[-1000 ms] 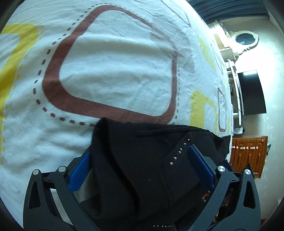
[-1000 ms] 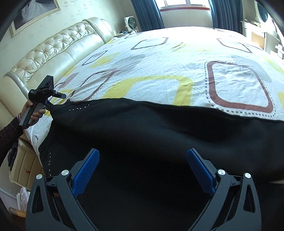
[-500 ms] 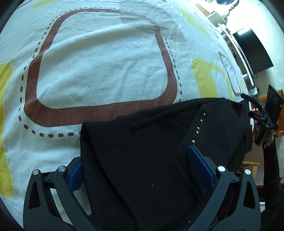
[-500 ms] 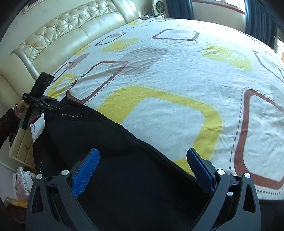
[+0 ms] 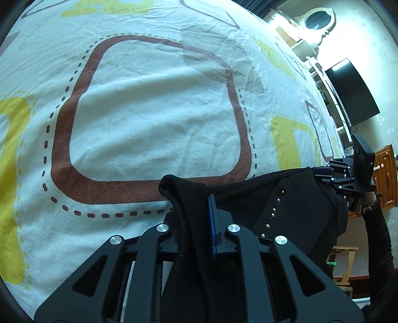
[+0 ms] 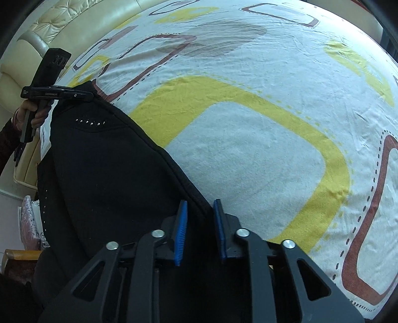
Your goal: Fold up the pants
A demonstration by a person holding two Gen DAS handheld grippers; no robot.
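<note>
Black pants [image 5: 286, 198] with a row of small metal studs lie at the near edge of a patterned bed sheet [image 5: 149, 111]. My left gripper [image 5: 196, 201] is shut on a bunched fold of their fabric, which covers one finger; only one blue pad [image 5: 212, 223] shows. In the right wrist view the pants [image 6: 112, 161] spread to the left. My right gripper [image 6: 199, 202] has its jaws closing, and the pants' seamed edge fills the narrow gap between the blue pads. Each gripper shows in the other's view: the left gripper [image 6: 90, 95] at the studded waist corner, the right gripper [image 5: 317, 171] at the far edge.
The white sheet [image 6: 248, 149] with yellow and brown shapes stretches ahead of both grippers. A cream padded headboard [image 6: 62, 20] stands at the upper left. A wall television [image 5: 353, 92] and a wooden cabinet [image 5: 385, 179] stand beyond the bed's right side.
Both grippers stood wide open over the pants and have closed on the fabric. The right gripper has slid along the pants' edge towards the left gripper.
</note>
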